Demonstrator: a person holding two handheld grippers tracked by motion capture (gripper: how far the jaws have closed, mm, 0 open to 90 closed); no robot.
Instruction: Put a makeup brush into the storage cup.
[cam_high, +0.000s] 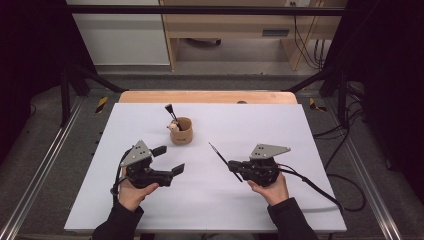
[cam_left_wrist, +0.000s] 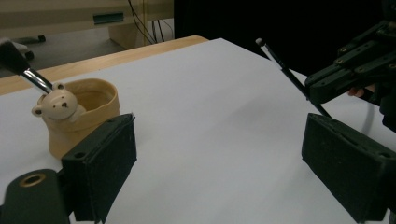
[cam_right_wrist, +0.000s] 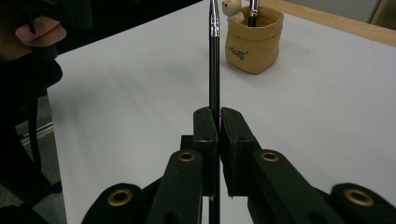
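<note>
A tan holder (cam_high: 181, 131) with a small bear figure (cam_left_wrist: 55, 104) on its rim stands on the white table sheet (cam_high: 210, 200); a black brush (cam_high: 171, 113) sticks out of it. My right gripper (cam_high: 234, 166) is shut on a thin black brush (cam_high: 220, 155), whose free end points toward the holder (cam_right_wrist: 254, 41); the stick runs straight up from the closed jaws (cam_right_wrist: 214, 56). My left gripper (cam_high: 169, 160) stands open to the near left of the holder with nothing between its jaws. From the left gripper view the holder (cam_left_wrist: 95, 105) lies just past the left jaw.
The wooden table edge (cam_high: 207, 96) runs along the far side of the sheet. Black frame posts (cam_high: 67, 90) and cables (cam_high: 345, 135) flank the table. A wooden desk (cam_high: 240, 25) stands on the floor beyond.
</note>
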